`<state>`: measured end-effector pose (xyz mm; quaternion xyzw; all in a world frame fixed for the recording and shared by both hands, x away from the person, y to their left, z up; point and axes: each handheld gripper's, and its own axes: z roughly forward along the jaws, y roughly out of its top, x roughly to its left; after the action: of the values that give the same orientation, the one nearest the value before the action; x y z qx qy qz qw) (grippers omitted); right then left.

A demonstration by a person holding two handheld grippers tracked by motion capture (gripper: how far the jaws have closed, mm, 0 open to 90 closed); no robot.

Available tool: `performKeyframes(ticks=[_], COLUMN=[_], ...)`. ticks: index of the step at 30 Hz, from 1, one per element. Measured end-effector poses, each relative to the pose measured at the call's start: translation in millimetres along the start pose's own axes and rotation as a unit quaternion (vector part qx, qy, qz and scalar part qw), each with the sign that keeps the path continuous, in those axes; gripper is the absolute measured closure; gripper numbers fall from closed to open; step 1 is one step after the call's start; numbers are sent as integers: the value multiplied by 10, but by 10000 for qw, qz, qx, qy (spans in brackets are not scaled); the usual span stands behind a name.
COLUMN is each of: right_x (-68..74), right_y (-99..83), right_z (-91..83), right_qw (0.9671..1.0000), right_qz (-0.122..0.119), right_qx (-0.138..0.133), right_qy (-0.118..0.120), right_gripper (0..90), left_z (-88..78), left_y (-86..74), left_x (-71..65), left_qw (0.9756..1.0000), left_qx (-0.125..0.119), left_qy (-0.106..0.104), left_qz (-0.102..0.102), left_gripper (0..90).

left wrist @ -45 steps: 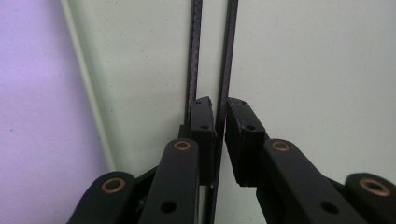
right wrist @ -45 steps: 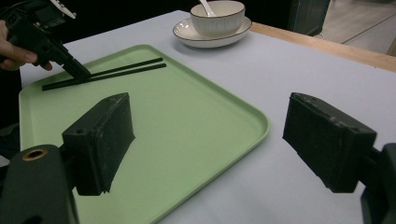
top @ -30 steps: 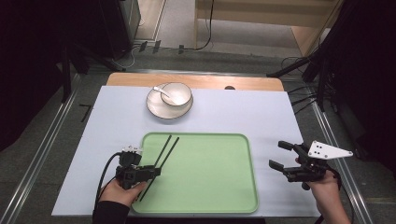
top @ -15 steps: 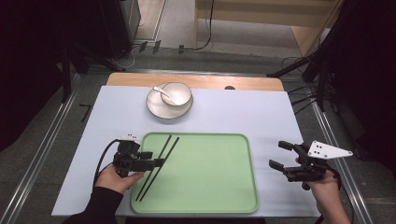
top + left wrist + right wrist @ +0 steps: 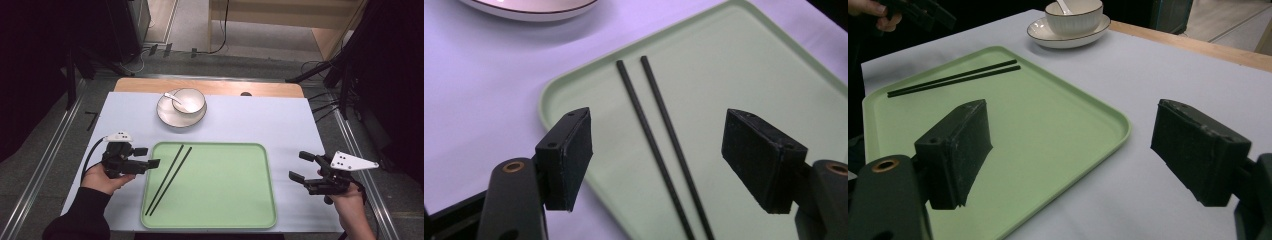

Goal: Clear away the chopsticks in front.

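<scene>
Since a second ago the left claw (image 5: 151, 157) has drawn back off the green tray (image 5: 220, 210) toward nine o'clock, and its jaws have just been opening; nothing sits between them now. Both black chopsticks (image 5: 169, 177) lie released on the tray's left part, side by side and nearly touching, their long axis running from about one o'clock near the tray's far rim down to seven o'clock near its near-left corner. In the left gripper view the chopsticks (image 5: 659, 145) run away from the camera between the two spread pads, below and ahead of them, not touched by either.

The left claw now hangs just beside the tray's left rim, over the lilac tabletop (image 5: 280, 120), with the chopsticks at its three o'clock. The right claw (image 5: 302, 166), also spread and empty, hangs past the tray's right rim, well apart from the chopsticks, so the left hand is clearly the nearer one.

At twelve o'clock from the tray stands a white bowl (image 5: 189, 100) on a saucer (image 5: 170, 119), a white spoon (image 5: 172, 97) resting in the bowl. If the bowl set is to join the tray, I judge the left claw better placed, reaching toward one o'clock.
</scene>
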<state>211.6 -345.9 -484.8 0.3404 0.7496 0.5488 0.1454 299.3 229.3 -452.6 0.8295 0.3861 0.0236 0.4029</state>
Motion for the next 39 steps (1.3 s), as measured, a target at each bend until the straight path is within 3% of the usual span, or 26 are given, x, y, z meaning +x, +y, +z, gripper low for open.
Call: performKeyframes(ticks=[6,11,12,17,32,39], right_x=[3,3,1,0,-1,-4], right_y=[0,0,0,2,5,3], right_z=[-9,-11,-13,-18,-26,-21], right_qw=[10000,10000,10000,10000,10000,10000], right_qz=[10,18,21,23,28,30], right_qx=[-8,-12,-16,-38,-79,-52], right_qy=[-7,-11,-8,-2,1,10], right_gripper=[164,164,164,164,164,164], left_z=[-209,-330,-396,-517,-740,-716], left_y=[-164,-275,-328,-418,-650,-658], left_x=[73,140,162,183,372,368], left_qw=[9992,9988,9980,9955,9920,9918], left_qx=[-188,-376,-513,-710,-1105,-1081], left_qy=[191,96,98,152,253,301], left_qz=[284,314,362,611,561,617], left_gripper=[283,269,254,243,240,240])
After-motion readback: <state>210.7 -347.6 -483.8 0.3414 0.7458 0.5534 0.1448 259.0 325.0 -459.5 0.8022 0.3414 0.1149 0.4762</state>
